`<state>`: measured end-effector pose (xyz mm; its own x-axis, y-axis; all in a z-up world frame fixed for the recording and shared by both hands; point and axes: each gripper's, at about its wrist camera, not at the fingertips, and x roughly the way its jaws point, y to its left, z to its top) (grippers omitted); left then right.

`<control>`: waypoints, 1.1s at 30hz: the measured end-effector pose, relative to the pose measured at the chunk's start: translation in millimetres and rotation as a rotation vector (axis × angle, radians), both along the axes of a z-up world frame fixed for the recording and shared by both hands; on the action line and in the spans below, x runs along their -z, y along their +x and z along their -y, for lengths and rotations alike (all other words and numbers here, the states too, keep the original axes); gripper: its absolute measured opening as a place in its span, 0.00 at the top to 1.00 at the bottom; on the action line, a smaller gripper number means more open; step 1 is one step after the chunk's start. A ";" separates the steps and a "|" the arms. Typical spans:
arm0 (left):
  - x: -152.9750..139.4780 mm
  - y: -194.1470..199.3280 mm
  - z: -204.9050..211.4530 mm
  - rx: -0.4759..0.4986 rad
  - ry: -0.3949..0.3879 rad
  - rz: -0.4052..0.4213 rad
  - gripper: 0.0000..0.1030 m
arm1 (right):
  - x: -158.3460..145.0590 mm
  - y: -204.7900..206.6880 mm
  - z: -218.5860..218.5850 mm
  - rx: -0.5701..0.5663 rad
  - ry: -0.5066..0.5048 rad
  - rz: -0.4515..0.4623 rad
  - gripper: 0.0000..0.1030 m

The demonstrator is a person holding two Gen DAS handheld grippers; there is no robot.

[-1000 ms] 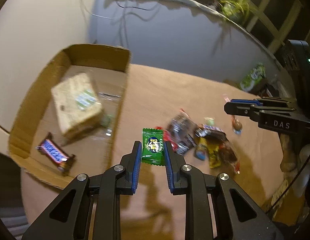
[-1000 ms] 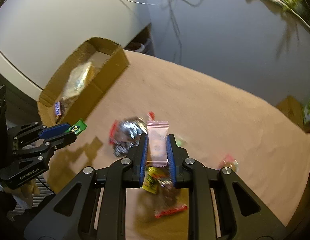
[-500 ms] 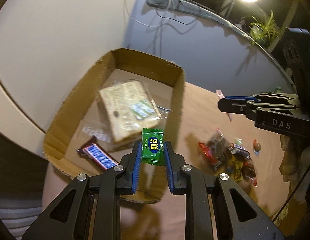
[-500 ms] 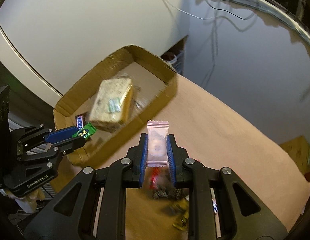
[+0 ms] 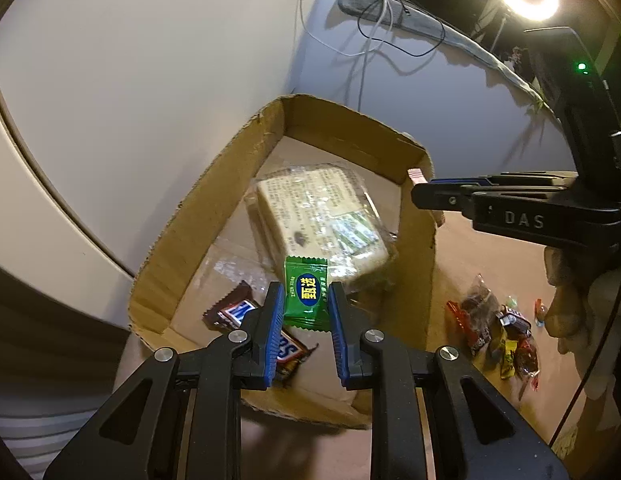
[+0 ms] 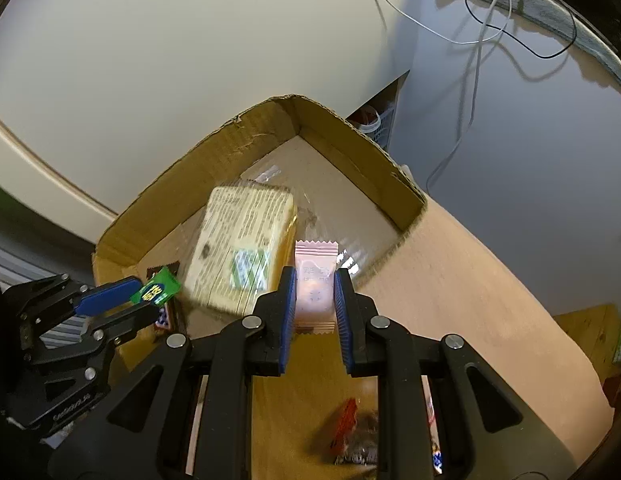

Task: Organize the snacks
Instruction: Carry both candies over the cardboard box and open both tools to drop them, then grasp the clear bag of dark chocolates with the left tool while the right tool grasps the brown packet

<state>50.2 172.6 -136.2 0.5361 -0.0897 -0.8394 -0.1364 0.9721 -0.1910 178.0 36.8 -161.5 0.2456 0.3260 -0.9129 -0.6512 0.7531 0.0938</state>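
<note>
Left gripper (image 5: 305, 300) clamped on the green candy (image 5: 305, 293), hanging over the near end of the cardboard box (image 5: 214, 204). Right gripper (image 6: 315, 294) pinching the pink candy (image 6: 314, 280) above the box's near wall. Inside the box: wrapped bread (image 5: 322, 216) and a Snickers bar (image 5: 234, 314).

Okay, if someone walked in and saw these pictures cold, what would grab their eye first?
Probably the green candy pinched in the left gripper and the pink candy pinched in the right gripper, both held above the cardboard box. Inside the box lie a wrapped sandwich and a Snickers bar; a snack pile waits on the table to the right.
</note>
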 end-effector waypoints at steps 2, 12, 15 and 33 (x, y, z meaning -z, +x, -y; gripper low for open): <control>0.9 1.4 -1.9 -0.005 -0.001 -0.002 0.80 | 4.2 3.3 -5.2 -0.003 -0.006 -0.005 0.81; 4.3 7.2 -3.1 -0.008 0.000 -0.013 0.79 | 17.0 8.8 -17.0 -0.011 -0.026 -0.022 0.80; 4.0 8.3 -2.3 -0.010 0.002 -0.016 0.78 | 16.9 8.7 -18.4 -0.017 -0.025 -0.019 0.80; -0.2 10.3 1.3 -0.024 0.007 -0.023 0.48 | 2.9 2.7 -18.1 -0.033 -0.017 0.032 0.29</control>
<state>60.5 171.3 -136.1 0.5184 -0.0711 -0.8522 -0.1637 0.9699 -0.1805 180.7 55.0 -164.4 0.2643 0.3185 -0.9103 -0.6779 0.7328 0.0596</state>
